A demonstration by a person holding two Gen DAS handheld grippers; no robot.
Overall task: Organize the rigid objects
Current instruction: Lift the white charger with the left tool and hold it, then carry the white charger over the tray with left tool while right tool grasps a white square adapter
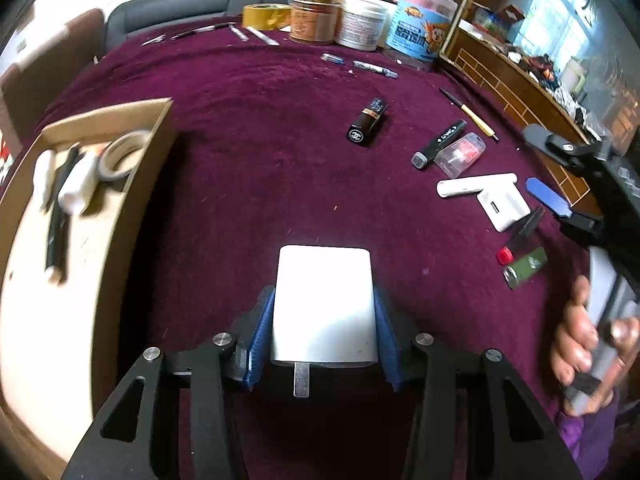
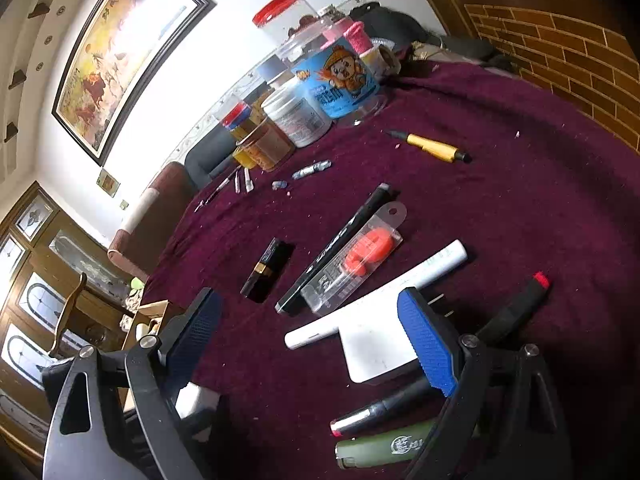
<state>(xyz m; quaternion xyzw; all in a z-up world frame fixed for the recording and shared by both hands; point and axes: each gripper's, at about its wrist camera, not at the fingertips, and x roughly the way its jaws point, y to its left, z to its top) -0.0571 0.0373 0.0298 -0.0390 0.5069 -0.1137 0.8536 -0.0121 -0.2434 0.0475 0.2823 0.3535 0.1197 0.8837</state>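
Observation:
My left gripper (image 1: 324, 300) is shut on a white charger plug (image 1: 324, 280), its blue pads (image 1: 262, 332) pressing both sides and a metal prong pointing back at the camera. It hangs low over the purple cloth, right of the cardboard box (image 1: 154, 136). My right gripper (image 2: 312, 336) stands open above a second white charger (image 2: 372, 344) and a white tube (image 2: 420, 276), with nothing held. Between and past its fingers lie a black lipstick (image 2: 267, 270), a black marker (image 2: 340, 248) and a clear packet with a red part (image 2: 356, 260).
The box holds a tape roll (image 1: 120, 156), a white tube and a black pen. A green lighter (image 2: 380, 448), a red-tipped marker (image 2: 516, 312) and a yellow pen (image 2: 432, 148) lie on the cloth. Jars (image 1: 360, 20) crowd the far edge. A hand (image 1: 580, 340) grips the right tool.

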